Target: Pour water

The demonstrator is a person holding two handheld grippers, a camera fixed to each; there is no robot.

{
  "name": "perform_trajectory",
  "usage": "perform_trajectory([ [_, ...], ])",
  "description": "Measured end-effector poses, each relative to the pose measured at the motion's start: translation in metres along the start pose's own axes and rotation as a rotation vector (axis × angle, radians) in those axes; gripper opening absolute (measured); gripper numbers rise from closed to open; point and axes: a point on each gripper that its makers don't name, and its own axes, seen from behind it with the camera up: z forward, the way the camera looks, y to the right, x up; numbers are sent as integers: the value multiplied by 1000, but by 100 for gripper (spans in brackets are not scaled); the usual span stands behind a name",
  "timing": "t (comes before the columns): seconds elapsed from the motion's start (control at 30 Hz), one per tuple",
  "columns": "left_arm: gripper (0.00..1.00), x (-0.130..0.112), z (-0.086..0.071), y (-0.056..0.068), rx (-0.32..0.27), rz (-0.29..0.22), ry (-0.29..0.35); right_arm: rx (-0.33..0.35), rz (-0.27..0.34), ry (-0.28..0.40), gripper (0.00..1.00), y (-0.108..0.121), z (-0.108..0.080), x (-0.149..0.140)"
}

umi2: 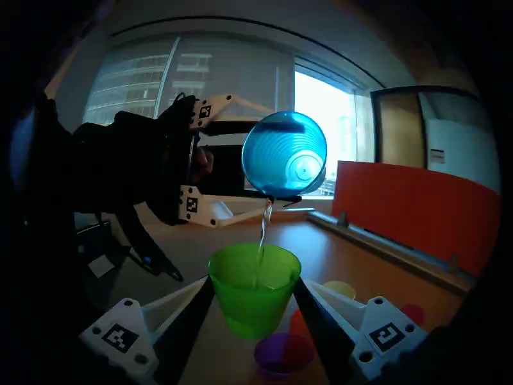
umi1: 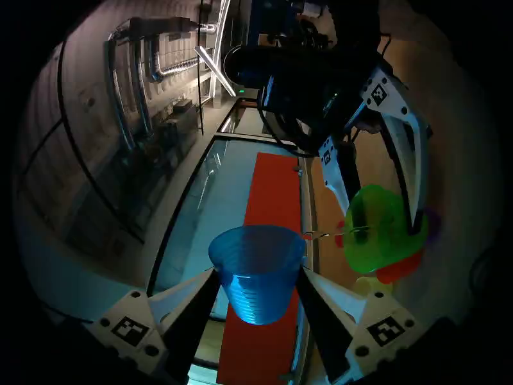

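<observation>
One broad, smooth wooden counter (umi2: 333, 247) would take any spill. In the right gripper view, the left hand-held gripper (umi1: 258, 274) pinches the tapered, ring-ribbed, translucent blue cup (umi2: 285, 153), tipped at 12 o'clock above the glossy green plastic cup (umi2: 253, 298), itself pinched by the right hand-held gripper (umi2: 255, 285). The thin water stream (umi2: 264, 224) falls inside the rim. A steeper tilt or sideways drift could throw it over, wetting the small purple cup (umi2: 282, 353) at 6 o'clock.

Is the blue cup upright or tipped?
Tipped. In the right gripper view the blue cup lies on its side, base toward the camera, and a stream of water runs from its rim into the green cup below.
</observation>
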Motion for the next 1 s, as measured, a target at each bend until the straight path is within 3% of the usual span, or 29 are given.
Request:
perform_trajectory([
  [1.0, 80, 0, 0, -3, 8, 75, 0, -2, 6, 8, 89, -1, 2, -1],
])
